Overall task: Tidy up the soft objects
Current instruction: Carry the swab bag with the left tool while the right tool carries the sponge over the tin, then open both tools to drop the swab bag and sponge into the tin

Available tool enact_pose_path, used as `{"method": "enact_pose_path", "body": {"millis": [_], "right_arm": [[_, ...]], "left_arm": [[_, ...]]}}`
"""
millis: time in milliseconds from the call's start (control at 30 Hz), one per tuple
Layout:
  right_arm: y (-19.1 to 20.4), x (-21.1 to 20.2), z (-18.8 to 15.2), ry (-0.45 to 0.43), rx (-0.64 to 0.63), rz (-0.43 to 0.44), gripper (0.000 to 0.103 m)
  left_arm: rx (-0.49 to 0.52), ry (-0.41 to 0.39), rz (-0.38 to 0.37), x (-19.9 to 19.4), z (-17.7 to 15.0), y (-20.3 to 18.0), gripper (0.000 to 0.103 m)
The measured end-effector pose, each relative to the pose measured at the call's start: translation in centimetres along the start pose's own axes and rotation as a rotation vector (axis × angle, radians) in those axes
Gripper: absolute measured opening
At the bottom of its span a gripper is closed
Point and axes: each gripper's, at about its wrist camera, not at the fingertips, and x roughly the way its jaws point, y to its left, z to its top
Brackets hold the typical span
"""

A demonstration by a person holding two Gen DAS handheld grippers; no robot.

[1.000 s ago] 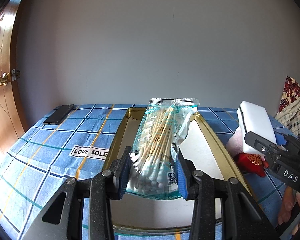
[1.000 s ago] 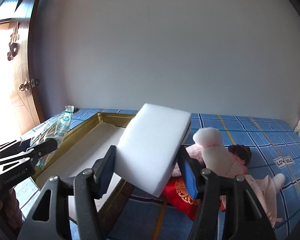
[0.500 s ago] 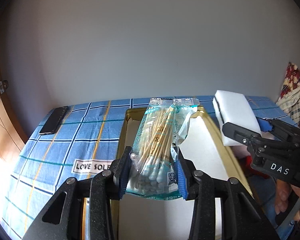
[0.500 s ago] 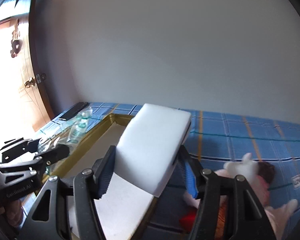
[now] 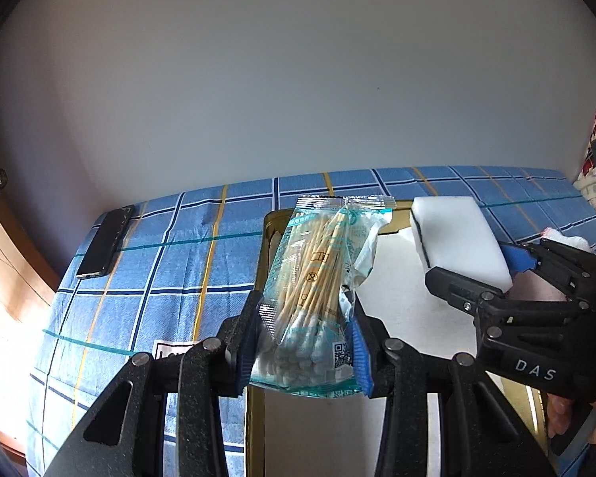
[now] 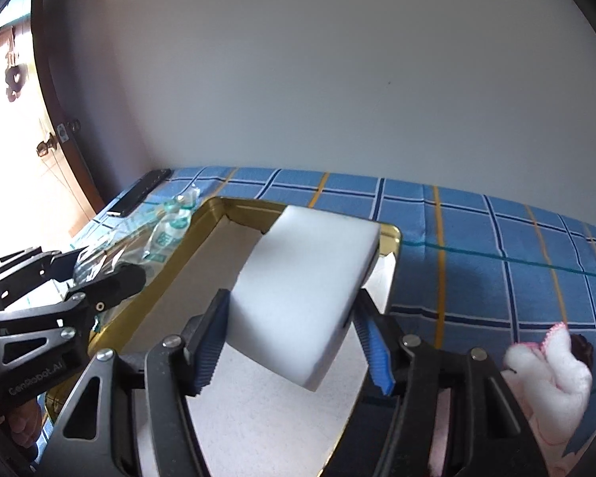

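Your left gripper point(image 5: 304, 351) is clamped on a clear packet of cotton swabs point(image 5: 318, 298), which stands upright between the blue pads with the cotton tips down by the fingers. You hold it above the near left edge of a gold-rimmed tray point(image 5: 264, 246) with a white floor, and that tray rests on a bed covered in a blue plaid sheet point(image 5: 171, 262). On the far left corner of the bed a dark phone point(image 5: 105, 248) lies flat, well apart from the tray. Moving right, your right gripper point(image 6: 294, 351) is closed on a white sponge block point(image 6: 306, 286), gripping its near end so that the block tilts forward and up over the far right part of the tray. From the left wrist view, the same block point(image 5: 457, 238) sits beside the swab packet, the two apart. At the right edge of the bed, outside the tray, a white and pink plush toy point(image 6: 552, 361) lies on the sheet.
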Motion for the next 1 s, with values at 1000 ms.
{"method": "enact_pose_path", "body": {"millis": [1000], "right_arm": [[-1.1,-8.2,-4.0,-0.052,-0.027,0.027,0.093]], "left_arm": [[-0.002,-0.055,0.029,-3.8,-1.6,-0.8,0.063]]}}
